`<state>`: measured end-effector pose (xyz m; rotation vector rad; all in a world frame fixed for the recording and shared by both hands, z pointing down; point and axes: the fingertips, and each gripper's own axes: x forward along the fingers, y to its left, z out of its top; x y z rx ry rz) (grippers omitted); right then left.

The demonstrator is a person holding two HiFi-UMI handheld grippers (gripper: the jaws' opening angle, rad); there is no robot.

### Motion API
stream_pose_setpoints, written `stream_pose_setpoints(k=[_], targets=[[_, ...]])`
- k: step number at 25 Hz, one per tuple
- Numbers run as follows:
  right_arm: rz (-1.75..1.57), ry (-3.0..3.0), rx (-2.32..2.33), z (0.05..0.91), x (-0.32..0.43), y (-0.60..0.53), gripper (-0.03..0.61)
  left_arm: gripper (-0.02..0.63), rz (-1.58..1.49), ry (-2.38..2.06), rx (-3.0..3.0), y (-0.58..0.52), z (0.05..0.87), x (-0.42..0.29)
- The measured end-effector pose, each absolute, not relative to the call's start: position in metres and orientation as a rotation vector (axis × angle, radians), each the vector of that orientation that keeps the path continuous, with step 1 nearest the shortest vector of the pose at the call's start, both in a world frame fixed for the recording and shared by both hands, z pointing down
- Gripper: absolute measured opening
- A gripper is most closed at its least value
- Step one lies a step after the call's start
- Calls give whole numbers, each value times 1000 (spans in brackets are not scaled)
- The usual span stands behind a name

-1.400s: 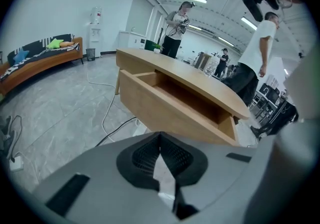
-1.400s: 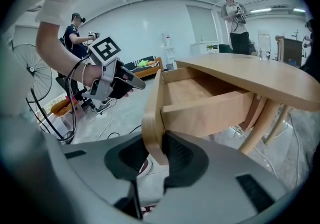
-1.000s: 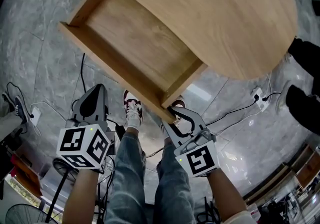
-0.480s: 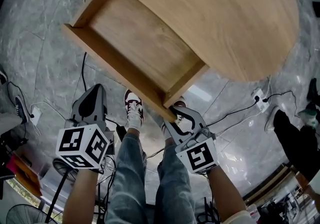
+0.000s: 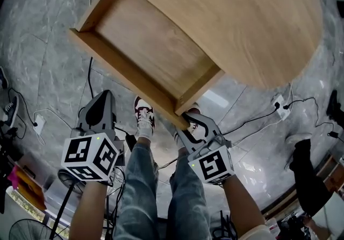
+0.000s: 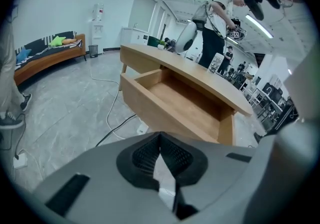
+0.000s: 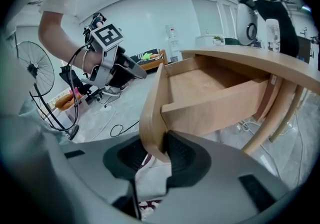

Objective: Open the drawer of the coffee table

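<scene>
The wooden coffee table (image 5: 242, 13) fills the upper part of the head view, and its drawer (image 5: 150, 45) stands pulled far out toward me, with nothing inside. My right gripper (image 5: 189, 123) is shut on the near right corner of the drawer front (image 5: 129, 80). The right gripper view shows that panel's edge (image 7: 152, 113) standing between the two dark pads of the right gripper (image 7: 152, 155). My left gripper (image 5: 99, 106) hangs to the left, short of the drawer, apart from it. In its own view the left gripper (image 6: 160, 140) is shut on nothing, with the drawer (image 6: 175, 97) ahead.
My legs and shoes (image 5: 143, 118) stand just under the drawer front. Cables and a power strip (image 5: 278, 100) lie on the grey floor to the right. A standing fan (image 7: 40, 75) is on the left side. A person's dark trousers (image 5: 306, 180) show at lower right.
Both grippers and the drawer have barely shifted. The person at the right edge has walked from beside the table toward the lower right.
</scene>
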<state>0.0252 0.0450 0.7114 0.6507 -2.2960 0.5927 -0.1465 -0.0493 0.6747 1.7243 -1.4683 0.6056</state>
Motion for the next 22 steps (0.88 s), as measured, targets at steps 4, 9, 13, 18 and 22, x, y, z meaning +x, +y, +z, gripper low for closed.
stream_pose_setpoints(k=[4,9,13,18,22], targets=[[578,-2293,646,716,24,46,115,-6,608,-1468,1728,-54,674,-147],[539,-2280,611,725,25,48,124,-6,609,-1472,1729,-59,673,-146],[548,-2281,607,724,24,47,127,-6,609,-1472,1727,-64,674,-145],[585,-2291,604,726,25,47,136,-6,605,-1472,1720,-66,676,-145],[653,-2297,574,726,22,49,155,-6,611,-1469,1717,-66,676,-146]])
